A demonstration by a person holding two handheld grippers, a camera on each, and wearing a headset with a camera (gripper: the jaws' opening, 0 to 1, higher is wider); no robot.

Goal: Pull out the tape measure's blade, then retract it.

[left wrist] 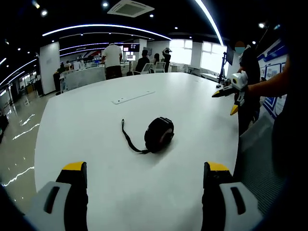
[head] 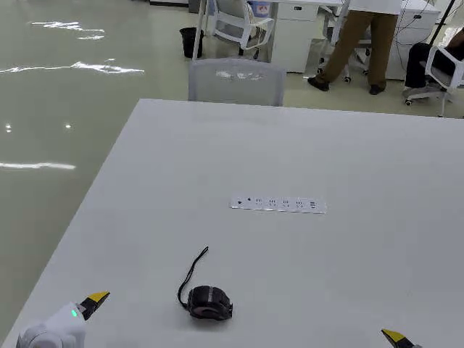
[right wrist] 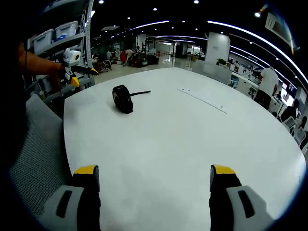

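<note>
— Left gripper point(left wrist: 145, 166) right up close, yellow-tipped jaws spread wide with nothing between them; right gripper point(right wrist: 154, 169) just the same, wide and empty.
— And the tape measure point(head: 209, 302)?
— Black case, lying on the white table point(head: 304, 138) on the near side of the power strip point(head: 278, 204), well apart from it; its black strap point(head: 192, 272) loops out toward the power strip; blade not yet pulled out; both grippers apart from the case.
— Any writing?
— Markings on the power strip, too small to read; same for the case.
</note>
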